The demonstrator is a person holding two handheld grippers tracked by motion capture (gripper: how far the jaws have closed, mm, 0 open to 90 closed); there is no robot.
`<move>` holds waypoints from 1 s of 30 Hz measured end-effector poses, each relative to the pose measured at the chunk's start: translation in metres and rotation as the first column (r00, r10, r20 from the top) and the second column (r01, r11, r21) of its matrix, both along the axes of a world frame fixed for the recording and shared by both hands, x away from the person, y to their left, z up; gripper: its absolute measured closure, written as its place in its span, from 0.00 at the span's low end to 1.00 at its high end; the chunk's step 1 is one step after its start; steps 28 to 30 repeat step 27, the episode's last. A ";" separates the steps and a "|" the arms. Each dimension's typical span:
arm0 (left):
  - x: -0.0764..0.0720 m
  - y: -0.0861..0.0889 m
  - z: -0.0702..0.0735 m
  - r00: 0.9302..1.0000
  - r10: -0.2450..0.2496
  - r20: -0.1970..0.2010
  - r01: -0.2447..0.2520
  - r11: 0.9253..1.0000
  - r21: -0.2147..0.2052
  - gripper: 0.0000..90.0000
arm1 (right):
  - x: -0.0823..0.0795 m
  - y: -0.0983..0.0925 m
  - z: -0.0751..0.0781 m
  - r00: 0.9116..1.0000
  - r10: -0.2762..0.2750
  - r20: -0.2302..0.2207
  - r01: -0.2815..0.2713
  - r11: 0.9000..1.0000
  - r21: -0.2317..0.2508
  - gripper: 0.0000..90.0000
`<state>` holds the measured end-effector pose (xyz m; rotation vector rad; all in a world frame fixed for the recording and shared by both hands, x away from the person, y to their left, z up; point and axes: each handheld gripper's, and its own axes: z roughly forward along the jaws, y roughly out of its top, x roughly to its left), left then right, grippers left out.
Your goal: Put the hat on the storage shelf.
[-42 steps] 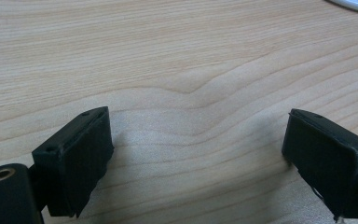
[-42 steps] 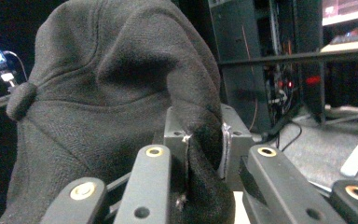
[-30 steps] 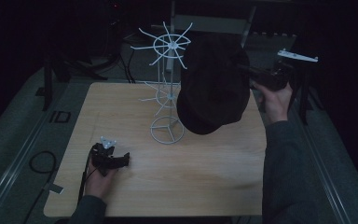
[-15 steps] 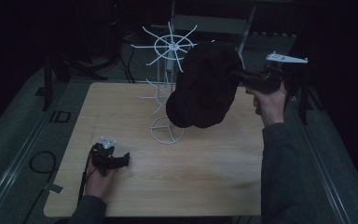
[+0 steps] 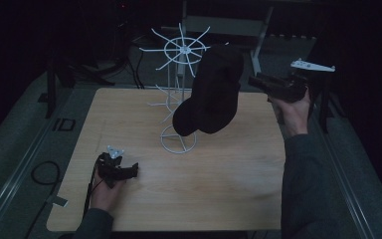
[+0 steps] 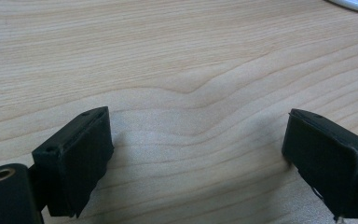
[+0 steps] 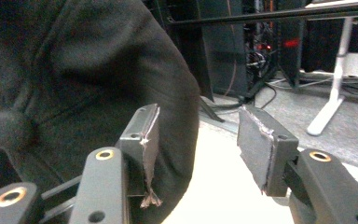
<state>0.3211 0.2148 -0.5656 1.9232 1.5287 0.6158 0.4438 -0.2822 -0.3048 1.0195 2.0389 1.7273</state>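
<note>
black cap point(image 5: 214, 92) hanging on the white wire rack point(image 5: 179, 89), right gripper point(image 5: 254, 82) just beside the cap, jaws just been opening, spread, cap off them, left gripper point(image 5: 132, 171) jaws spread on the desk point(image 5: 219, 169)

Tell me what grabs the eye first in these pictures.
A black cap hangs on a white wire rack at the far middle of the wooden table. The right gripper sits just beside the cap at the table's far right; its jaws have just been opening, with a gap between them and the cap's edge against one. The left gripper rests open on the table's near left.
</note>
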 end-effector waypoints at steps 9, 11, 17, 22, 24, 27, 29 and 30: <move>0.000 0.000 0.000 1.000 0.001 0.000 -0.001 1.000 0.000 0.10 | 0.000 0.003 -0.012 0.999 -0.046 -0.029 0.041 0.990 -0.132 0.78; 0.000 0.000 0.000 1.000 -0.001 -0.001 0.001 1.000 0.001 0.10 | 0.000 0.003 -0.015 0.997 -0.063 -0.039 0.057 0.987 -0.150 0.86; 0.000 0.000 0.000 1.000 0.001 0.000 -0.001 1.000 0.000 0.10 | 0.000 0.005 -0.024 0.994 -0.085 -0.069 0.071 0.979 -0.189 0.99; 0.000 0.000 0.000 1.000 -0.001 -0.001 0.001 1.000 0.001 0.10 | 0.000 0.005 -0.032 0.992 -0.094 -0.089 0.074 0.975 -0.211 1.00; 0.000 0.000 0.000 1.000 0.000 0.000 0.000 1.000 0.001 0.10 | 0.000 0.004 -0.036 0.990 -0.098 -0.098 0.075 0.974 -0.214 1.00; 0.000 0.000 0.000 1.000 0.001 0.000 -0.001 1.000 0.001 0.10 | 0.000 0.003 -0.043 0.988 -0.105 -0.114 0.078 0.972 -0.221 1.00; 0.000 0.000 0.000 1.000 0.001 0.000 -0.001 1.000 0.001 0.10 | 0.000 0.003 -0.043 0.988 -0.105 -0.114 0.078 0.972 -0.221 1.00; 0.000 0.000 0.000 1.000 0.001 0.000 -0.001 1.000 0.001 0.10 | 0.000 0.003 -0.043 0.988 -0.105 -0.114 0.078 0.972 -0.221 1.00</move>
